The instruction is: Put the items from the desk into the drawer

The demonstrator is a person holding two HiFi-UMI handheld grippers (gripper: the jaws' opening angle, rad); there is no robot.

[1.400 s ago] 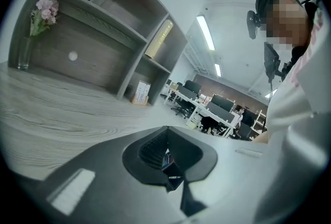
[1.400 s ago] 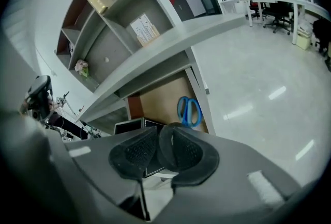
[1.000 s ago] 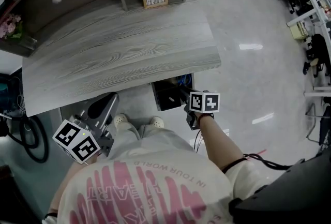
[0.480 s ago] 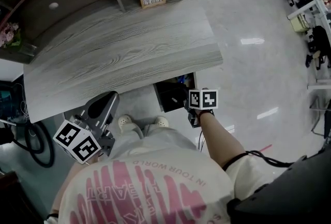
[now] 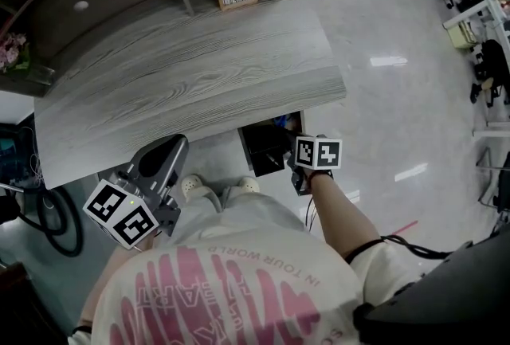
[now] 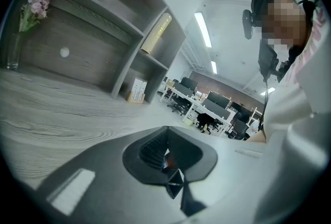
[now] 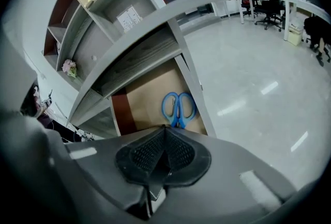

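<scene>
Shutting the drawer (image 7: 145, 94): likely the step in hand; press its front squarely with the right tongs (image 7: 164, 132), staying below the worktop (image 5: 191, 72) edge.
Scissors (image 7: 178, 109): lying flat inside the open drawer.
Right tongs: just finished closing, nothing between them.
Left tongs (image 6: 166, 137): closed, empty, beside the worktop.
Change: both hands have hardly shifted since a second ago.

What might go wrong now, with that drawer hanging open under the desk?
The drawer juts out near the person's shoes; a leg may knock it. The scissors lie loose inside, so a hard shove shut may send them sliding. The right hand-held gripper, whose jaws have just been closing on nothing, hovers close to the drawer and might bump it.
</scene>
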